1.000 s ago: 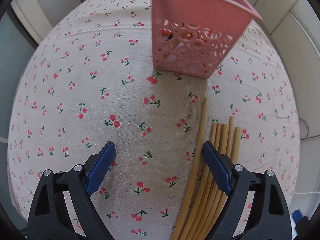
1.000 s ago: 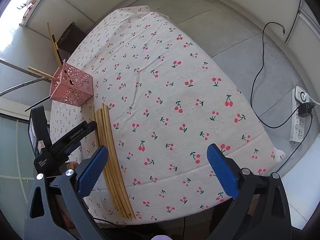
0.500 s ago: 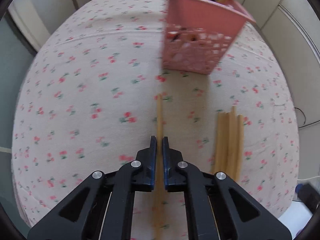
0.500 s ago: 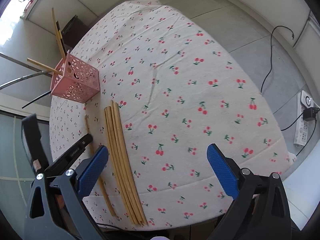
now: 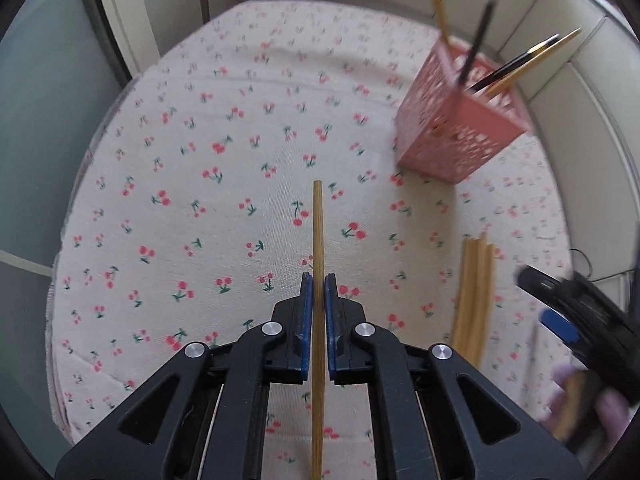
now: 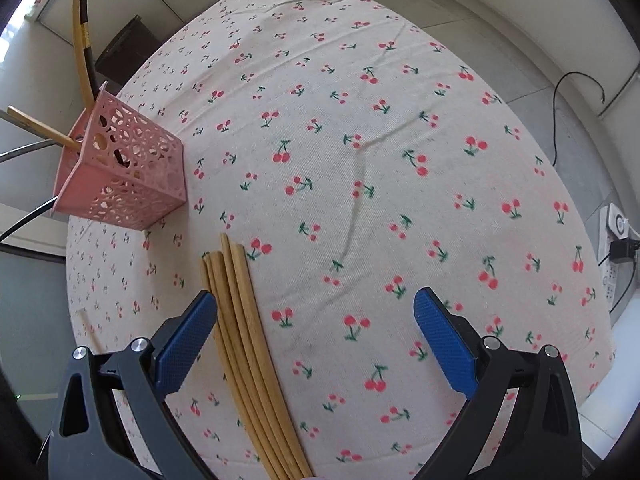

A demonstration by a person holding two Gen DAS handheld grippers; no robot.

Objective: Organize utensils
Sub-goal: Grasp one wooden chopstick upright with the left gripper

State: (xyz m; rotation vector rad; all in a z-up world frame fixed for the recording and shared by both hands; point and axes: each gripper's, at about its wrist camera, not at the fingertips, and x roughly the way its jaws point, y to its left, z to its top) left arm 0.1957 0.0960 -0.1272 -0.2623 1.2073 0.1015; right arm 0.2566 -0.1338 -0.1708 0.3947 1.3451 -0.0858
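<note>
Since 1 s ago left tongs (image 5: pixel 319 294) clenched on chopstick (image 5: pixel 318 236), lifted | right tongs (image 6: pixel 314 340) released | next: I tip it into basket (image 5: pixel 456 128)

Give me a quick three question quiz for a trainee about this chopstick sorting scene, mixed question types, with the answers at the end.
1. True or false: the left gripper is shut on a chopstick.
2. Which best describes the right gripper? A) open B) shut on a chopstick C) inside the basket
3. Fill in: the pink basket stands on the ____-print tablecloth, beyond the loose chopsticks.

Key: 1 true; 2 A; 3 cherry.
</note>
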